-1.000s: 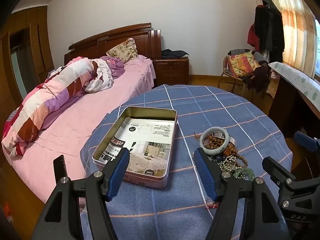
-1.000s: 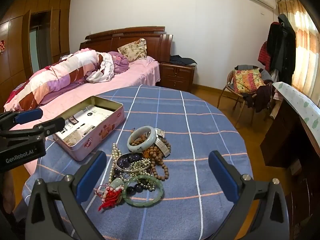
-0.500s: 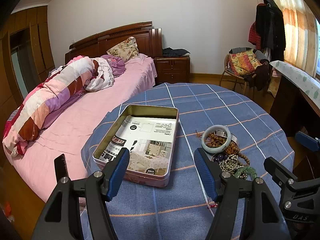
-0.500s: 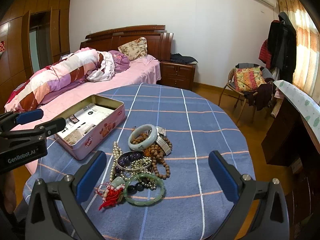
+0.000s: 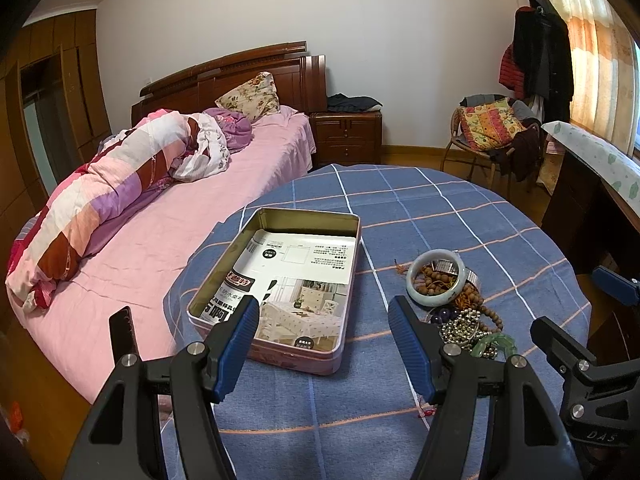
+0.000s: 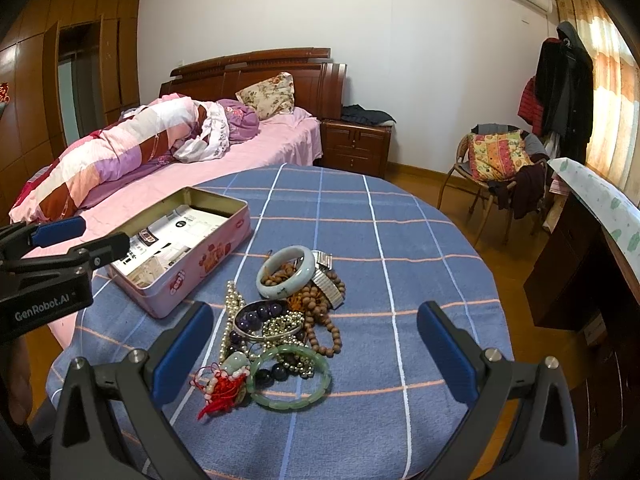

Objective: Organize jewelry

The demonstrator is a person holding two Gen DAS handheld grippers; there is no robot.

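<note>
A pile of jewelry lies on the blue checked tablecloth (image 6: 400, 248): a pale jade bangle (image 6: 286, 271), a green bangle (image 6: 289, 377), wooden beads (image 6: 320, 320), pearl strands, a red tassel charm (image 6: 218, 390). An open pink tin (image 5: 280, 284) lined with printed paper sits left of the pile (image 5: 460, 304). My left gripper (image 5: 322, 344) is open and empty, just before the tin's near edge. My right gripper (image 6: 312, 348) is open wide and empty, hovering over the near part of the pile.
The round table stands beside a bed (image 5: 140, 232) with pink sheets and a rolled quilt. A nightstand (image 5: 346, 136), a chair with clothes (image 5: 492, 136) and a desk (image 5: 592, 200) at the right edge surround it.
Both views have shifted slightly; the tin and the jewelry look a little nearer and lower in frame. Both grippers stay open and empty.
</note>
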